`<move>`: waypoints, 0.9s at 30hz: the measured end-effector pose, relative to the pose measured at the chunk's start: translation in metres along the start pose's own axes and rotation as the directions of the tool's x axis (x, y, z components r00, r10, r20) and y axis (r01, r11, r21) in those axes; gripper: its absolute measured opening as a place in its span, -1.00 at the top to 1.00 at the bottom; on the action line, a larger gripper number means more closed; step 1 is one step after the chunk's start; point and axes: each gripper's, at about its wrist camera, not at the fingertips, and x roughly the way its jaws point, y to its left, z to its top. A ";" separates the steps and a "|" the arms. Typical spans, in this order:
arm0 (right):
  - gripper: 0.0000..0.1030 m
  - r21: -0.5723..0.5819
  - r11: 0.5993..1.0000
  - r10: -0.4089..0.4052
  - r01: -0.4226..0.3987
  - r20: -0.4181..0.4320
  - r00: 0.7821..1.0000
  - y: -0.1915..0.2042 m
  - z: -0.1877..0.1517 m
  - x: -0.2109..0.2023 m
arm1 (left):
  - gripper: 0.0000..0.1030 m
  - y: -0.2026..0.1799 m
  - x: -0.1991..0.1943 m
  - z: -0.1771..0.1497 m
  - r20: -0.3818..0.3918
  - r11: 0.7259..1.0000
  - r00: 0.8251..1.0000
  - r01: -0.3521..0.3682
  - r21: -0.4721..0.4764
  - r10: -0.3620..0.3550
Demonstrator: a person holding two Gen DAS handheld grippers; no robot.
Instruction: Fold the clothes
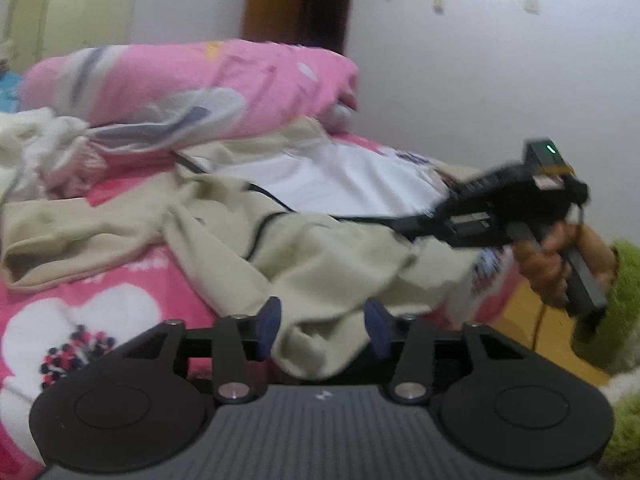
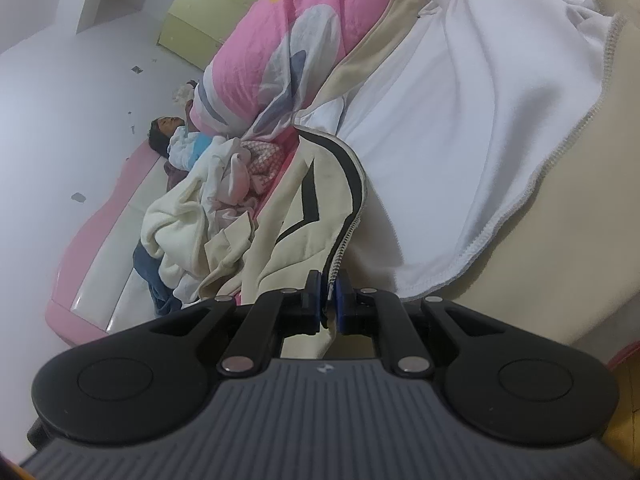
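**Cream jacket spread open on the pink bed, one edge pinched**

Cream jacket with black piping and a white lining lies opened out across the pink bed, its lining facing up and a sleeve trailing toward the left of the left wrist view. Behind it a pink quilt is bunched against the wall, and a heap of pale clothes sits further along the mattress.

The left gripper hangs just over the near hem of the jacket, tipped somewhat downward. Its blue fingers stand apart with a fold of cream cloth lying between them; the pads do not press on it, so nothing is held on this side.

The right gripper is angled down toward the bed as well. Its fingers are closed tight on the zipper edge of the jacket, the zipper teeth running straight into the narrow gap between the pads. In the left wrist view the same tool shows at the right, held by a hand wrapped round the handle, with a green sleeve beyond it and a small green light on top of the tool; the picture is blurred there.

In the right wrist view a person lies at the far end of the bed, by the wall.
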 end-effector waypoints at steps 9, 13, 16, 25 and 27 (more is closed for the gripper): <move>0.88 -0.006 1.000 0.004 -0.004 -0.011 1.000 0.003 -0.004 0.003 | 0.07 0.057 0.034 -0.008 -0.081 0.902 0.980 0.136 -0.410 -0.184; 0.88 -0.006 1.000 0.001 -0.001 -0.011 1.000 0.003 -0.004 0.002 | 0.31 0.047 0.025 -0.002 -0.045 0.926 0.985 0.143 -0.348 -0.169; 0.88 -0.005 1.000 0.001 -0.001 -0.010 1.000 0.003 -0.005 0.002 | 0.58 0.041 0.022 0.000 -0.052 0.944 0.989 0.114 -0.309 -0.137; 0.88 -0.009 0.999 0.034 -0.034 0.010 0.999 0.010 -0.002 -0.004 | 0.89 -0.015 0.003 0.004 -0.025 0.991 0.995 -0.090 0.104 0.093; 0.89 -0.009 0.999 0.047 -0.046 0.029 0.999 0.012 0.000 -0.012 | 0.89 -0.031 0.000 -0.002 -0.033 0.961 0.989 -0.131 0.242 0.143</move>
